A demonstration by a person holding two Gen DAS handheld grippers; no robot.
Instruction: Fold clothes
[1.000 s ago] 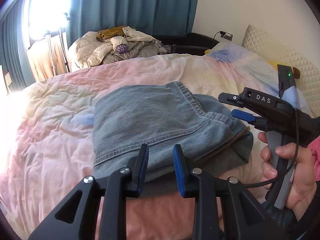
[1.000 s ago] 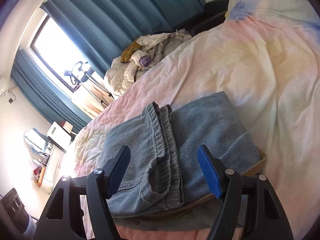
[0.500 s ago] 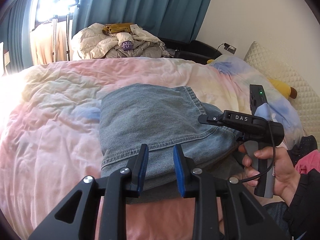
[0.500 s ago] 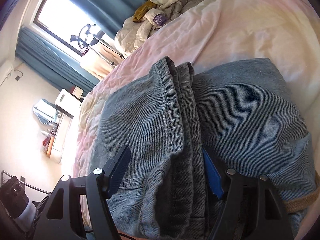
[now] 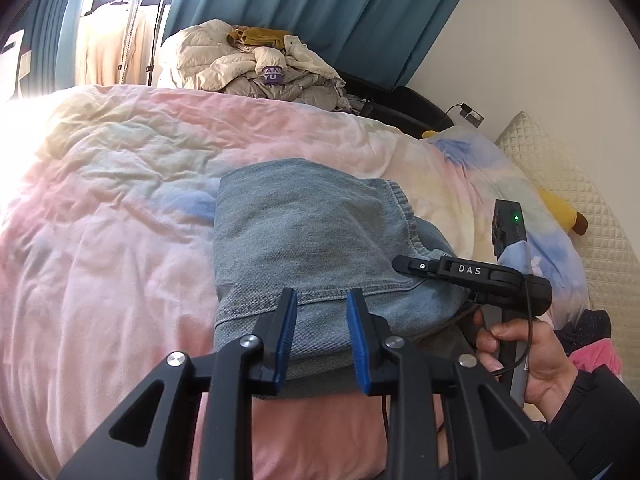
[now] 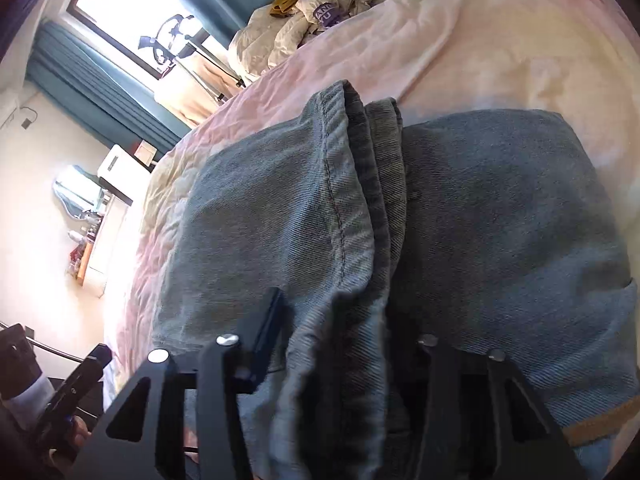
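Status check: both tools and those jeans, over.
Right tool just closed onto the folded blue denim jeans' bunched hem. Left tool narrowly open, empty, at their near edge. Nothing in the way.

In our right wrist view: 1 pair of folded blue jeans (image 6: 480, 220) lying on a pink quilt (image 6: 500, 52), its hemmed edges (image 6: 360, 152) stacked in 2 ridges running toward the camera. Our right gripper (image 6: 340, 340) has just been closing, and a thick bunch of denim sits between its jaws; the right finger is buried in cloth. Beyond: 1 heap of pale clothing (image 6: 320, 12), teal curtains (image 6: 100, 92), 1 bright window (image 6: 132, 4).
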